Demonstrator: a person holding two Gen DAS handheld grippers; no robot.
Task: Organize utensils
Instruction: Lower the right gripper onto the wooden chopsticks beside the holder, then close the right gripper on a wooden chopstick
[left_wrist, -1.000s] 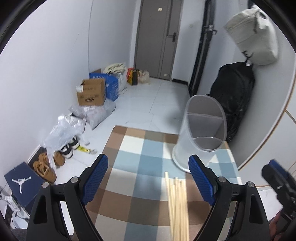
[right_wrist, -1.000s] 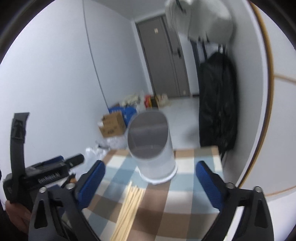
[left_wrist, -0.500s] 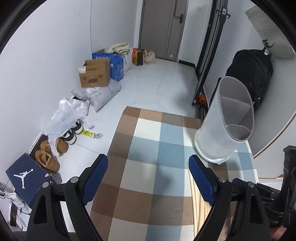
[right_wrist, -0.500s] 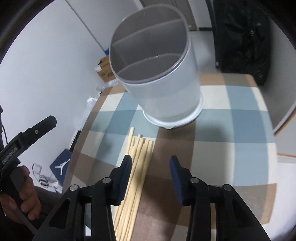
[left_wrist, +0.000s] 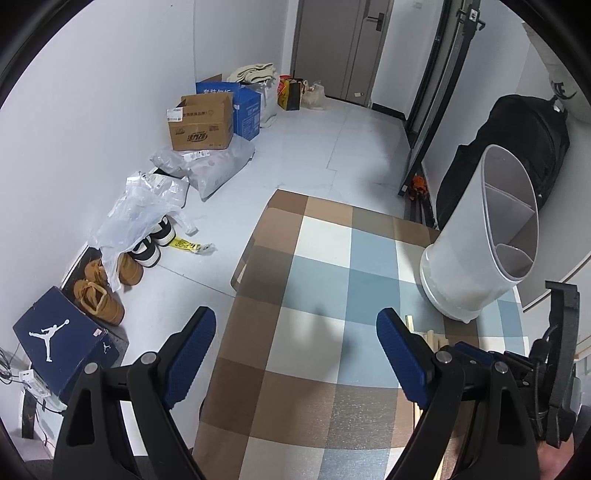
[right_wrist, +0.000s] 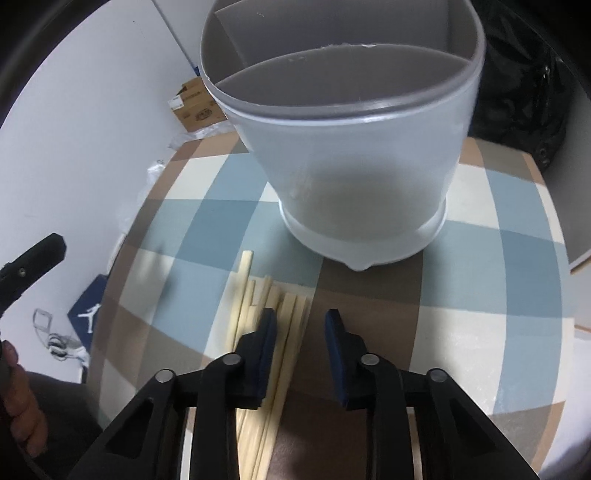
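1. Since a second ago we've swung the right gripper (right_wrist: 300, 325) down from looking across the room to hanging right over the chopsticks (right_wrist: 284, 314). Its jaws have gone from wide to narrow and are closing right now.
2. Our left gripper (left_wrist: 295, 332) has tipped down too. The holder (left_wrist: 491, 236) has slid toward the right edge of its view, and more floor shows on the left.
3. The chopsticks are pale, bare wood, thin and square-cut at the tips, lying as a loose bundle with the ends uneven. One stick pokes out further than the rest.
4. They lie flat on the checked cloth (right_wrist: 480, 258), long axis running from under the right gripper toward the holder (right_wrist: 351, 147). The tips point at its base and stop just short of it.
5. Right gripper: a few sticks on the right side of the bundle sit between the pads. The left pad (right_wrist: 266, 332) overlaps the bundle, and the rest lie outside it. We can't see the pads pressing on any stick.
6. Left gripper: spread wide, nothing between the pads, over bare cloth.
7. The holder is a frosted white tub with dividers inside, standing on the cloth.
8. Floor clutter by the wall: a box (left_wrist: 201, 122) and shoes (left_wrist: 99, 295).
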